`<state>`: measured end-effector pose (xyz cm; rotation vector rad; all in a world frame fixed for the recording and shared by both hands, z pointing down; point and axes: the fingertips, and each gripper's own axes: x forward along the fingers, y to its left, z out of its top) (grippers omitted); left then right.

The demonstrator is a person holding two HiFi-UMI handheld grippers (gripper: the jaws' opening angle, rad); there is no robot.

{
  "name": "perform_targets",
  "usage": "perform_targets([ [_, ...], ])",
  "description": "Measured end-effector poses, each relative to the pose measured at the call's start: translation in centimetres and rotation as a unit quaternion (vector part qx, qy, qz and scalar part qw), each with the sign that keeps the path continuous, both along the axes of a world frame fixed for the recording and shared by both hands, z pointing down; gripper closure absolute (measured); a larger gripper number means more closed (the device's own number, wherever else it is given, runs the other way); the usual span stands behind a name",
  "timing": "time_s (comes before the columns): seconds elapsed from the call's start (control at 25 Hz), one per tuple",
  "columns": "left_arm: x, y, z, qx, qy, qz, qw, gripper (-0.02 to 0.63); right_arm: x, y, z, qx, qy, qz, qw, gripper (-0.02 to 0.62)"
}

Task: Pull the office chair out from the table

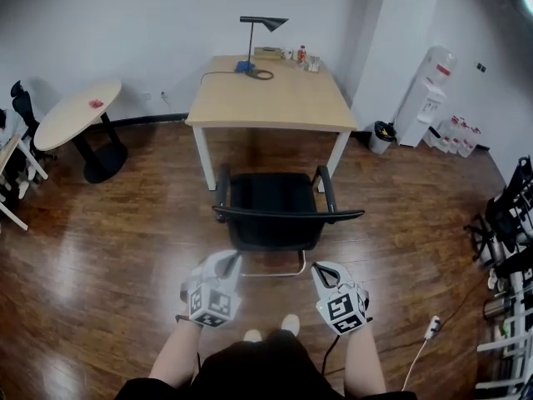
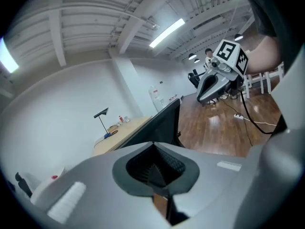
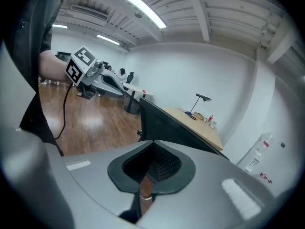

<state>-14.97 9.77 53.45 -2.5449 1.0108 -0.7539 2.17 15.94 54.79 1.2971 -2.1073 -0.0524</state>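
The chair [image 1: 275, 211] stands at the table's [image 1: 275, 102] near edge, a lamp [image 1: 265, 23] at the far. Behind it, left gripper [image 1: 230, 261] and right gripper [image 1: 322, 271] are closed, empty.

What is hidden, clipped or too small

The office chair [image 1: 275, 215] hides most of its own base under the seat. The small items [image 1: 304, 57] at the far edge of the table [image 1: 275, 102] are too small to identify. The picture's right edge cuts off the racks [image 1: 510, 248].

Bright, even light falls from ceiling tube lamps [image 3: 143, 7] above the jaws; glare streaks the wooden floor [image 3: 90, 123]; fisheye edges curve, darken.
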Motion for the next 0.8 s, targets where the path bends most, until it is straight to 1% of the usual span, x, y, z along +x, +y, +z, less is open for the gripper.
perform_targets([
  [0.08,-0.8,0.3,-1.1,0.009,0.024,-0.015,0.9996,0.604,0.2,0.1,-0.9,0.009,-0.022,0.01,1.0,0.581],
  [0.16,-1.8,0.7,-2.0,0.02,0.055,-0.031,0.9978,0.604,0.2,0.0,-2.2,0.036,-0.049,0.016,0.998,0.581],
  [0.2,-2.2,0.9,-2.5,0.021,0.08,-0.039,0.9958,0.604,0.1,-0.1,-3.0,0.053,-0.065,0.019,0.996,0.581],
  [0.24,-2.6,1.1,-3.1,0.017,0.114,-0.048,0.9922,0.604,-0.1,-0.1,-3.8,0.069,-0.084,0.022,0.994,0.581],
  [0.32,-3.3,1.5,-4.2,-0.004,0.189,-0.065,0.9797,0.604,-0.3,0.0,-5.1,0.096,-0.125,0.026,0.987,0.581],
  [0.4,-4.0,2.0,-5.1,-0.026,0.259,-0.078,0.9624,0.604,-0.3,0.5,-6.4,0.115,-0.172,0.03,0.978,0.581],
  [0.44,-4.3,2.4,-5.6,-0.031,0.285,-0.082,0.9544,0.604,-0.2,1.0,-7.0,0.123,-0.2,0.034,0.971,0.581],
  [0.48,-4.5,2.9,-6.1,-0.029,0.303,-0.083,0.9489,0.604,0.1,1.7,-7.7,0.131,-0.231,0.039,0.963,0.581],
  [0.52,-4.7,3.4,-6.5,-0.021,0.312,-0.082,0.9464,0.604,0.4,2.4,-8.2,0.137,-0.258,0.044,0.955,0.581],
  [0.56,-4.7,4.0,-6.8,-0.012,0.315,-0.079,0.9456,0.604,0.9,3.1,-8.5,0.142,-0.276,0.048,0.949,0.581],
  [0.6,-4.7,4.6,-7.0,-0.004,0.317,-0.076,0.9452,0.604,1.4,3.9,-8.6,0.145,-0.286,0.051,0.946,0.581],
  [0.72,-4.1,6.2,-7.0,-0.001,0.319,-0.074,0.9448,0.604,3.3,5.8,-8.3,0.143,-0.29,0.065,0.944,0.581],
  [0.8,-3.6,7.1,-6.9,-0.003,0.319,-0.081,0.9443,0.604,4.6,6.7,-7.9,0.137,-0.292,0.073,0.944,0.581],
])
